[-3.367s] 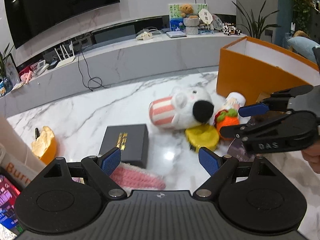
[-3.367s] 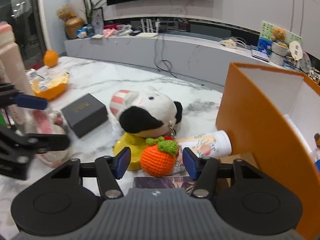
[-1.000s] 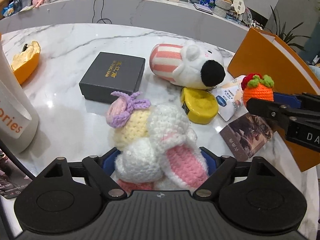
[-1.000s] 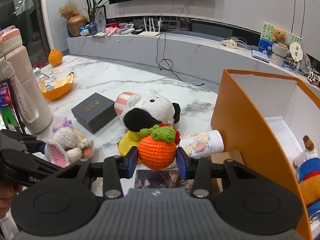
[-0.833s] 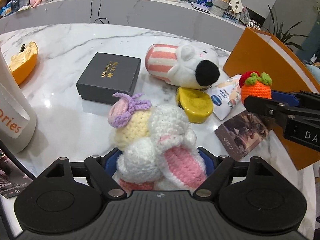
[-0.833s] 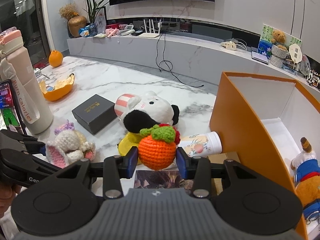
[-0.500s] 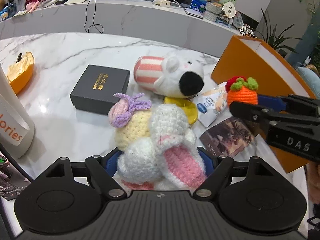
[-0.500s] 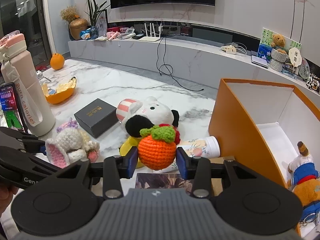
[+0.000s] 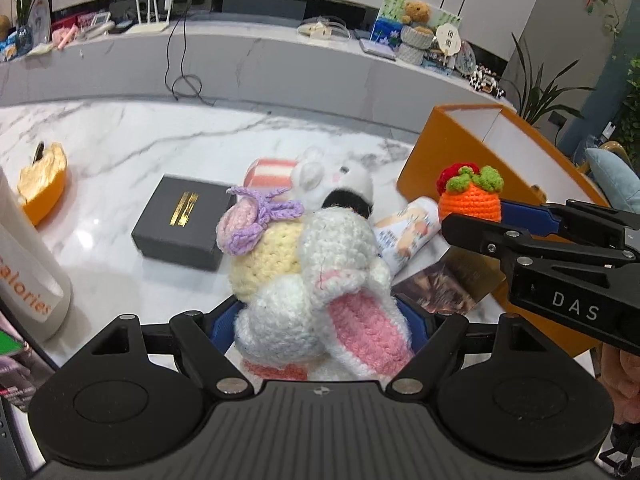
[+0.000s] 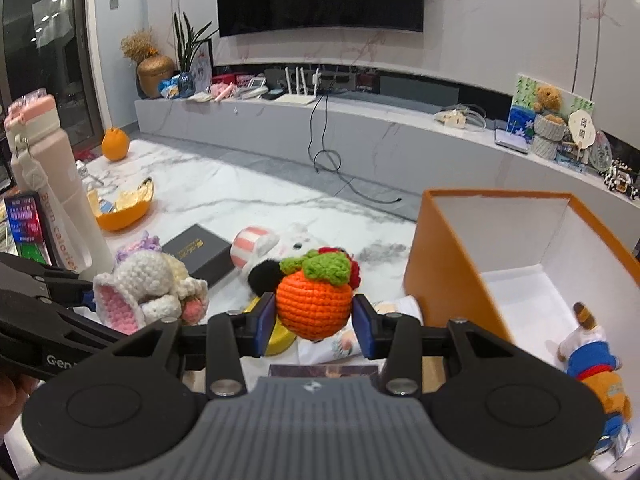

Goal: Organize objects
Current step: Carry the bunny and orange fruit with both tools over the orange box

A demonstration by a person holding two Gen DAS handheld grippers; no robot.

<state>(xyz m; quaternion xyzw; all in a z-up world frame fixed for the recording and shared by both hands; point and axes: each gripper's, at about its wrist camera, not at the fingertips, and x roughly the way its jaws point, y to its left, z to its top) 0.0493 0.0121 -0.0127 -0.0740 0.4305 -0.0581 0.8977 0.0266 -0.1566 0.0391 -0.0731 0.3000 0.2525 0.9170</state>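
Both toys have come up off the table since we first reached for them: our left gripper (image 9: pixel 316 320) is clamped on the crochet bunny (image 9: pixel 308 276), its jaws having just closed a little further, and our right gripper (image 10: pixel 314 322) is clamped on the crochet orange (image 10: pixel 314 306), beside the orange box (image 10: pixel 448 264). One doll (image 10: pixel 596 372) already lies inside. We judge the plush dog (image 9: pixel 320 176), black box (image 9: pixel 182 220) and tube (image 9: pixel 404 232) still wait.

Two crocheted toys: a rabbit (image 9: pixel 320 280) and an orange fruit (image 10: pixel 314 308). Two plush toys: one striped-capped (image 10: pixel 264 246), one at four o'clock inside the one orange box (image 10: pixel 448 248). One black box (image 9: pixel 184 220). Possibly one tube (image 9: pixel 404 232), partly hidden.
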